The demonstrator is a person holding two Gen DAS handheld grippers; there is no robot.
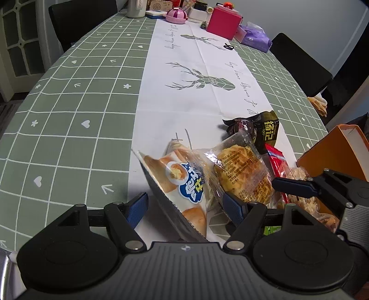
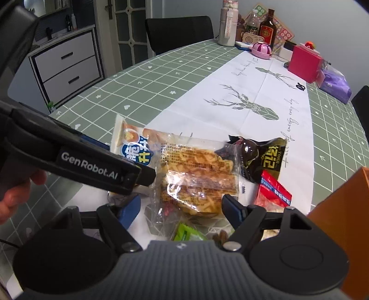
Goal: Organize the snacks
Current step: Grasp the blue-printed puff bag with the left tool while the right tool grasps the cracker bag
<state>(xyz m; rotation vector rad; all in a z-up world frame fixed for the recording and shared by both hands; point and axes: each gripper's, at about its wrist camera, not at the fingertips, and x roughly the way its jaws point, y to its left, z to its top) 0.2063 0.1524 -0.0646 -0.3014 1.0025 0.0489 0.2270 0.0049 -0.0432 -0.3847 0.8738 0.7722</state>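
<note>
Snack pile sits on the runner (image 1: 184,92) at the near end of the tabletop (image 1: 80,103). Bread packet (image 1: 182,182) leftmost, pastry packet (image 1: 242,175) against its right side, sachet (image 1: 276,159) right of that. Two wrappers (image 1: 256,129) lie behind the pastry. Box (image 1: 334,152) at the near right edge, beside the pile. Cube box (image 1: 222,22), flask (image 1: 136,8) and round container (image 1: 176,15) crowd the far end.

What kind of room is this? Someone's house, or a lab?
Most likely a dining room in a home. A long table wears a green checked cloth with a deer-print runner, dark chairs stand around it, and a white drawer cabinet sits by a glazed door.
</note>
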